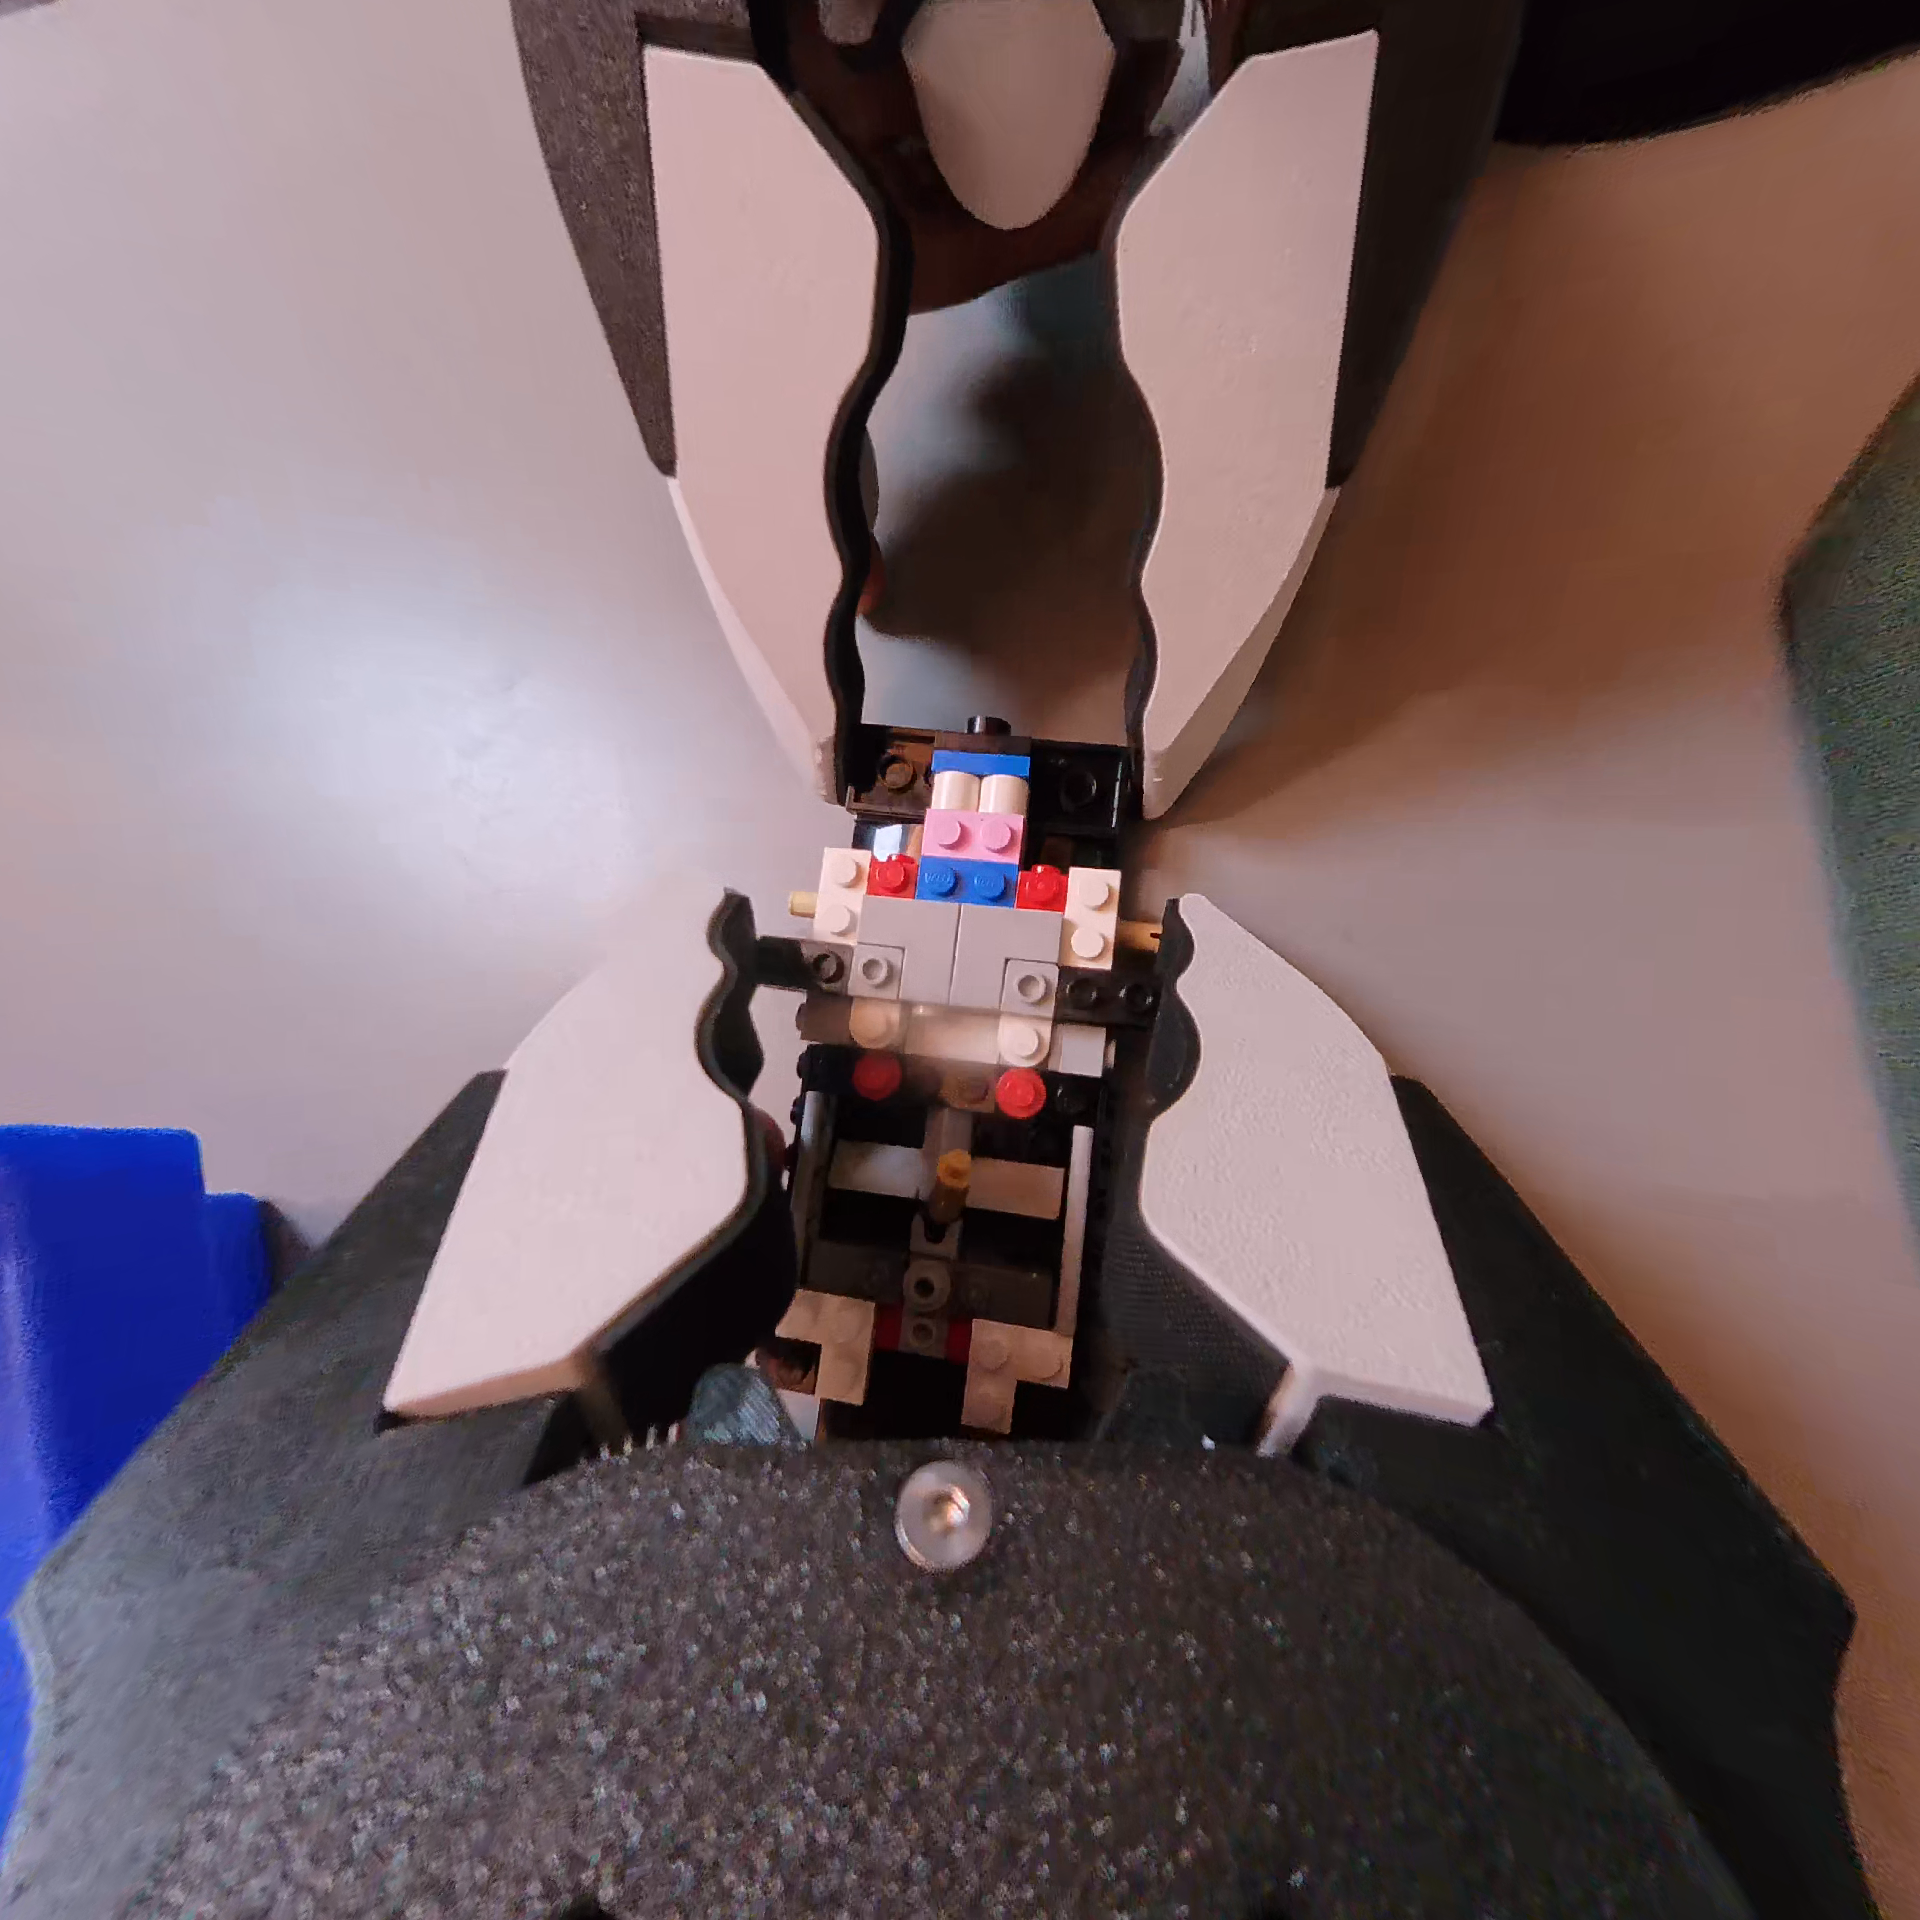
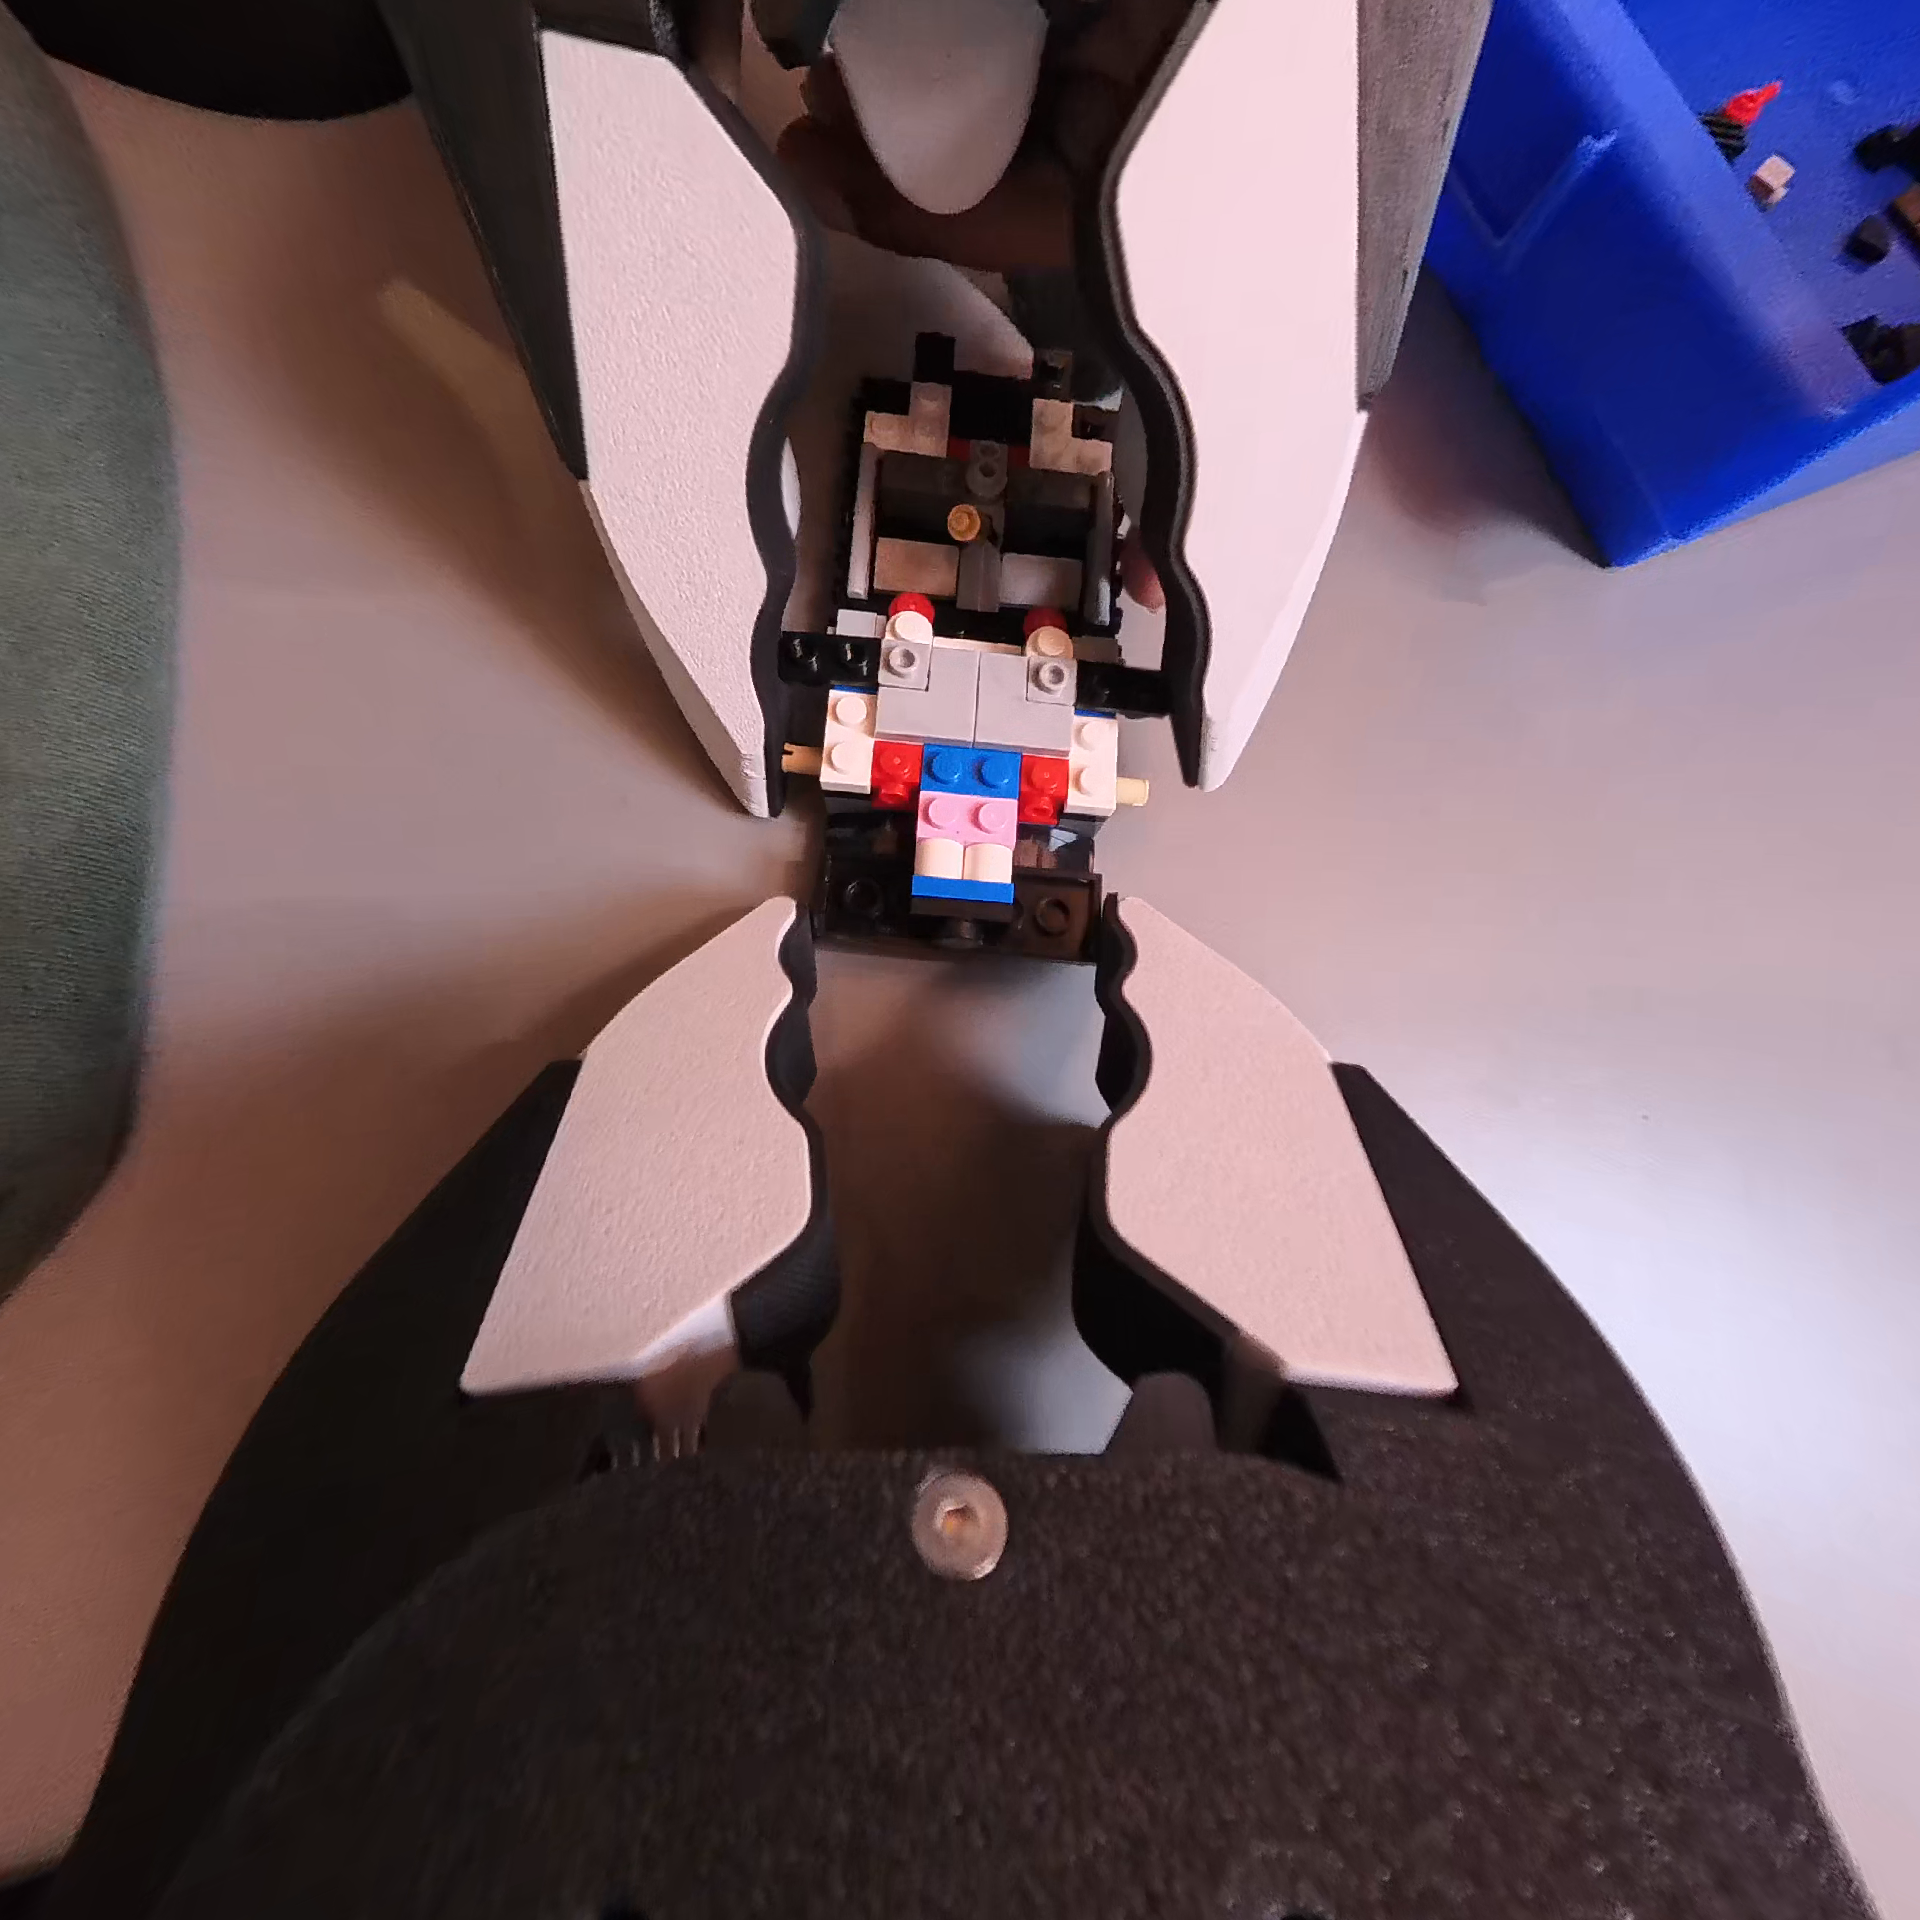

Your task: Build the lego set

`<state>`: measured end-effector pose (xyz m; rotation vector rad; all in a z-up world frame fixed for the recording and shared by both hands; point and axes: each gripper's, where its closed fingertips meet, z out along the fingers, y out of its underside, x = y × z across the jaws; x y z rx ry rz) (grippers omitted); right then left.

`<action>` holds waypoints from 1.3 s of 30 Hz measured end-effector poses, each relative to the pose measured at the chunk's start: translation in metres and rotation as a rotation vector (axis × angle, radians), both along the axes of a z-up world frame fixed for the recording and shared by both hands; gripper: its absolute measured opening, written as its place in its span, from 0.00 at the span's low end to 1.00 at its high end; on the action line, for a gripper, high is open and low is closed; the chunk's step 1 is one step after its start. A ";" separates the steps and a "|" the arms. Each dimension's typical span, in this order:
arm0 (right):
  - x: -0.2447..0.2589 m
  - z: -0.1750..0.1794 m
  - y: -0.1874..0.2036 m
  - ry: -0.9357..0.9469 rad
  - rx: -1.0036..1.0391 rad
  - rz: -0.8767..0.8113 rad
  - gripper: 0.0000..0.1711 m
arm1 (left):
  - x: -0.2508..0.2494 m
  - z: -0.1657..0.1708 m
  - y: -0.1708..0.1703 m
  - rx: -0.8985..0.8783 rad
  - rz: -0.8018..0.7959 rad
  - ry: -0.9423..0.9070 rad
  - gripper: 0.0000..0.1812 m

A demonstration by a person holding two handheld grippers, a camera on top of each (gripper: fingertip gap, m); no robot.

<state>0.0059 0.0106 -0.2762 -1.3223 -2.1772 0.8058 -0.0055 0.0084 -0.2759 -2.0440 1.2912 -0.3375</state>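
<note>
A small brick model (image 1: pixel 956 956) of black, white, grey, red, blue and pink bricks is held between my two grippers, which face each other just above a white table (image 1: pixel 312 623). My left gripper (image 1: pixel 956 935) is shut on the model's long black and white body, with the jaws along both sides. My right gripper (image 1: pixel 992 774) comes in from the top of the left wrist view and clamps the black end block. In the right wrist view my right gripper (image 2: pixel 954 920) grips that black end of the model (image 2: pixel 971 727), and my left gripper (image 2: pixel 982 790) grips it from the far side.
A blue bin (image 2: pixel 1662 260) with several loose small bricks stands at the right in the right wrist view; it also shows at the lower left of the left wrist view (image 1: pixel 104 1299). A grey-green fabric thing (image 2: pixel 73 623) lies at the table's other side. The tips of both grippers are at nearly the same place.
</note>
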 end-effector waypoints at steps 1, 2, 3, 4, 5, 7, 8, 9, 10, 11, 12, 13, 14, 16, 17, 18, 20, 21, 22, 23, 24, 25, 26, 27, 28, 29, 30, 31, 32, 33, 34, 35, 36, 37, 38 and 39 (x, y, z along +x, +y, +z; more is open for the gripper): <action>0.001 0.000 -0.001 -0.004 -0.001 0.007 0.31 | 0.001 0.000 -0.001 -0.008 -0.004 -0.004 0.41; 0.002 0.000 -0.001 -0.007 -0.002 0.012 0.31 | 0.001 0.000 -0.002 -0.011 -0.008 -0.008 0.41; 0.002 0.000 -0.001 -0.010 -0.002 0.015 0.31 | 0.002 -0.001 -0.002 -0.014 -0.011 -0.012 0.41; 0.003 -0.001 -0.001 -0.013 -0.003 0.016 0.31 | 0.002 -0.001 -0.002 -0.012 -0.011 -0.012 0.41; 0.004 -0.001 -0.001 -0.018 -0.007 0.019 0.30 | 0.002 -0.001 -0.002 -0.011 -0.013 -0.012 0.41; 0.006 0.000 -0.002 -0.026 -0.016 0.021 0.30 | 0.003 -0.001 -0.003 -0.017 -0.019 -0.012 0.41; 0.011 -0.001 0.004 -0.048 -0.001 0.006 0.30 | 0.000 -0.002 -0.003 -0.023 -0.016 0.000 0.40; 0.016 -0.001 0.014 -0.056 0.000 -0.027 0.30 | -0.009 -0.002 -0.002 -0.031 0.007 0.013 0.40; 0.020 -0.001 0.021 -0.050 -0.027 -0.050 0.30 | -0.018 -0.002 0.001 -0.035 0.036 0.013 0.40; 0.023 0.001 0.022 -0.039 -0.066 -0.051 0.30 | -0.023 -0.001 0.003 -0.032 0.052 0.004 0.40; 0.024 0.002 0.022 -0.049 -0.085 -0.053 0.31 | -0.024 -0.001 0.004 -0.032 0.053 0.000 0.40; 0.023 0.002 0.023 -0.045 -0.070 -0.062 0.31 | -0.023 -0.001 0.004 -0.029 0.051 -0.004 0.40; 0.023 0.000 0.024 -0.047 -0.049 -0.060 0.31 | -0.022 -0.001 0.006 -0.026 0.050 -0.013 0.40; 0.024 -0.001 0.024 -0.056 -0.028 -0.049 0.31 | -0.021 -0.001 0.006 -0.021 0.043 -0.020 0.40; 0.024 -0.001 0.025 -0.058 -0.025 -0.054 0.31 | -0.021 -0.001 0.006 -0.017 0.043 -0.021 0.40; 0.024 -0.001 0.027 -0.059 -0.018 -0.065 0.31 | -0.022 -0.001 0.007 -0.013 0.045 -0.022 0.40; 0.025 -0.001 0.027 -0.059 -0.014 -0.069 0.31 | -0.021 0.000 0.007 -0.003 0.043 -0.025 0.40; 0.025 -0.001 0.027 -0.057 -0.012 -0.071 0.31 | -0.021 0.000 0.007 0.000 0.041 -0.027 0.40; 0.026 -0.001 0.028 -0.057 -0.013 -0.074 0.31 | -0.021 0.000 0.007 0.000 0.041 -0.027 0.40; 0.026 -0.001 0.028 -0.059 -0.015 -0.077 0.31 | -0.021 0.000 0.008 0.003 0.040 -0.028 0.40; 0.026 -0.001 0.028 -0.059 -0.015 -0.079 0.31 | -0.021 0.000 0.008 0.004 0.040 -0.029 0.40; 0.026 -0.001 0.029 -0.058 -0.015 -0.083 0.31 | -0.021 0.000 0.008 0.006 0.040 -0.029 0.40; 0.026 -0.001 0.031 -0.057 -0.012 -0.090 0.32 | -0.021 0.000 0.008 0.009 0.039 -0.028 0.40; 0.027 -0.001 0.033 -0.058 -0.009 -0.100 0.33 | -0.021 0.000 0.008 0.014 0.039 -0.027 0.40; 0.027 -0.001 0.036 -0.059 -0.006 -0.108 0.35 | -0.021 0.001 0.009 0.020 0.039 -0.025 0.40; 0.028 -0.001 0.038 -0.059 -0.003 -0.115 0.35 | -0.020 0.001 0.009 0.025 0.038 -0.024 0.40; 0.029 -0.001 0.040 -0.061 -0.003 -0.122 0.36 | -0.020 0.001 0.009 0.029 0.037 -0.023 0.40; 0.030 0.000 0.041 -0.060 -0.009 -0.128 0.37 | -0.020 0.001 0.010 0.034 0.037 -0.023 0.40; 0.032 0.001 0.042 -0.058 -0.024 -0.129 0.39 | -0.020 0.001 0.010 0.038 0.037 -0.023 0.40; 0.033 0.004 0.041 -0.053 -0.046 -0.130 0.40 | -0.019 0.001 0.010 0.040 0.037 -0.023 0.40; 0.034 0.007 0.042 -0.047 -0.061 -0.135 0.41 | -0.018 0.002 0.010 0.041 0.037 -0.024 0.40; 0.034 0.010 0.044 -0.038 -0.065 -0.142 0.41 | -0.018 0.002 0.010 0.042 0.037 -0.024 0.40; 0.035 0.013 0.045 -0.030 -0.067 -0.148 0.41 | -0.017 0.002 0.010 0.043 0.037 -0.024 0.40; 0.036 0.017 0.047 -0.019 -0.071 -0.154 0.41 | -0.016 0.002 0.010 0.043 0.037 -0.025 0.40; 0.036 0.022 0.048 0.005 -0.075 -0.163 0.41 | -0.016 0.002 0.010 0.042 0.038 -0.026 0.40; 0.035 0.028 0.050 0.030 -0.082 -0.170 0.41 | -0.015 0.002 0.010 0.040 0.040 -0.027 0.40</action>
